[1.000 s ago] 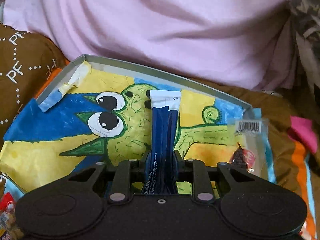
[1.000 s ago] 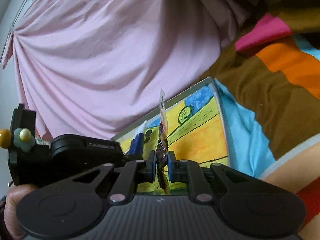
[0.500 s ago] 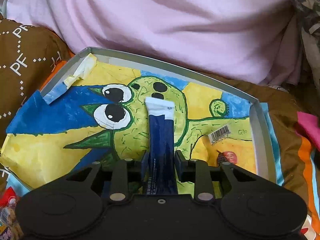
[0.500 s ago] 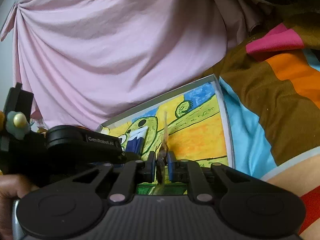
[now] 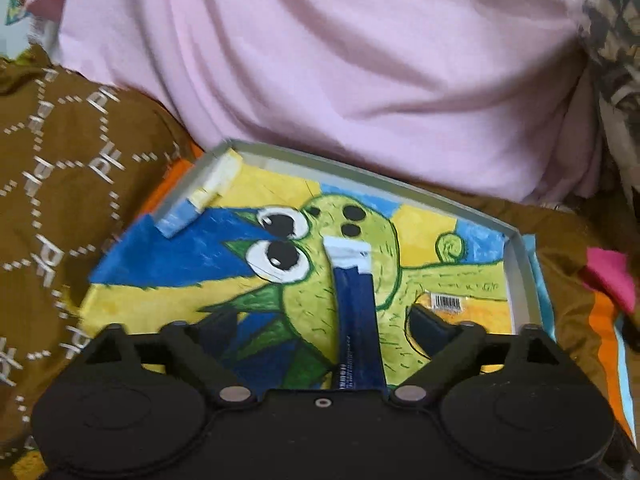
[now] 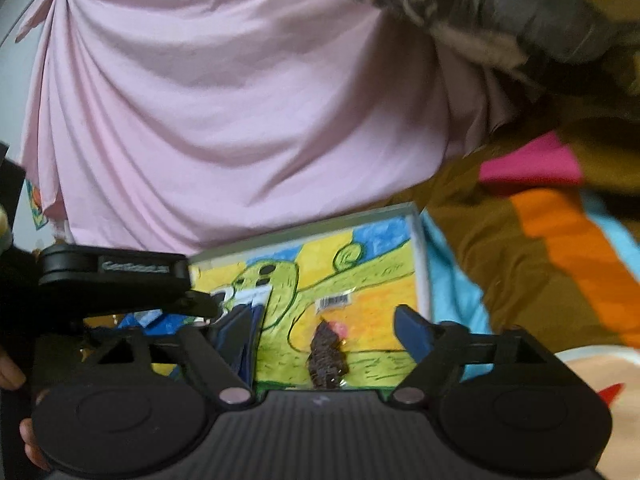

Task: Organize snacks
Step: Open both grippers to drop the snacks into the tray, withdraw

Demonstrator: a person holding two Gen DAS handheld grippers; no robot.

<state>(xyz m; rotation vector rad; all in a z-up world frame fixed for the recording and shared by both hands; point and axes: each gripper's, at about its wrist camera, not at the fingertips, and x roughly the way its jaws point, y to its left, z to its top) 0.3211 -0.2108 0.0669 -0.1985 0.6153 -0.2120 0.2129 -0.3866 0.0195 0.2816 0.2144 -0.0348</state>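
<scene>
Shallow grey tray (image 5: 524,276), lined with a painted sheet (image 5: 168,272) showing a green big-eyed creature on yellow and blue; it lies on a bed under a brown, orange and blue blanket (image 6: 532,264), with a pink cloth (image 5: 340,72) bunched behind its far rim. Left gripper (image 5: 320,322): its jaws have just been opening and now stand wide, the pads clear of the blue stick pack (image 5: 356,312) (white-topped, long and narrow), which lies flat on the sheet between them, running away from the camera over the creature's body. Right gripper (image 6: 320,330): its jaws have likewise just been opening and are spread apart, touching nothing; between them a clear packet (image 6: 328,350) with a dark brown snack inside and a barcode label at its far end rests on the orange part of the sheet, near the tray's right wall. In the left view only the barcode end of that packet (image 5: 446,303) shows, just right of the stick pack. The two snacks lie side by side, apart. In the right view, the left gripper's black body fills the left edge, with fingers (image 6: 10,372) of a hand beside it.
</scene>
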